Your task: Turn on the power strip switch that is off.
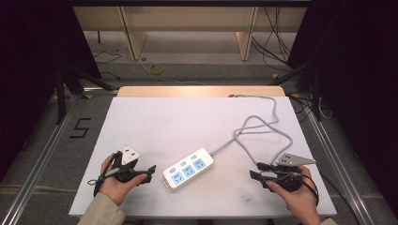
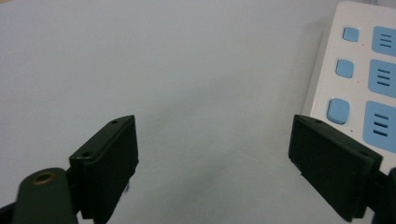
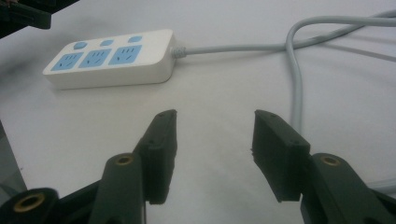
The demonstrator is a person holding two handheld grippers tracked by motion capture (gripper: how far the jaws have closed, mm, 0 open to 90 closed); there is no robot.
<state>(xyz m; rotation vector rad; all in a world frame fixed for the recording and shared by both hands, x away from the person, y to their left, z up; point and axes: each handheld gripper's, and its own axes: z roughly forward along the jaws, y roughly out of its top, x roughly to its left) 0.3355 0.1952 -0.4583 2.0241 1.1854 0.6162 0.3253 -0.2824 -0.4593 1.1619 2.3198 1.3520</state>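
Nothing is yet being gripped: the white power strip (image 1: 188, 168) is lying untouched at lower centre of the surface (image 1: 155, 122), while the left gripper (image 1: 149, 171) and right gripper (image 1: 255, 172) are being held beside it, jaws spread and empty.

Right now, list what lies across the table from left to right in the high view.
left gripper → power strip → looped grey cable → right gripper. The cable's loops partly overlap the right gripper's span.
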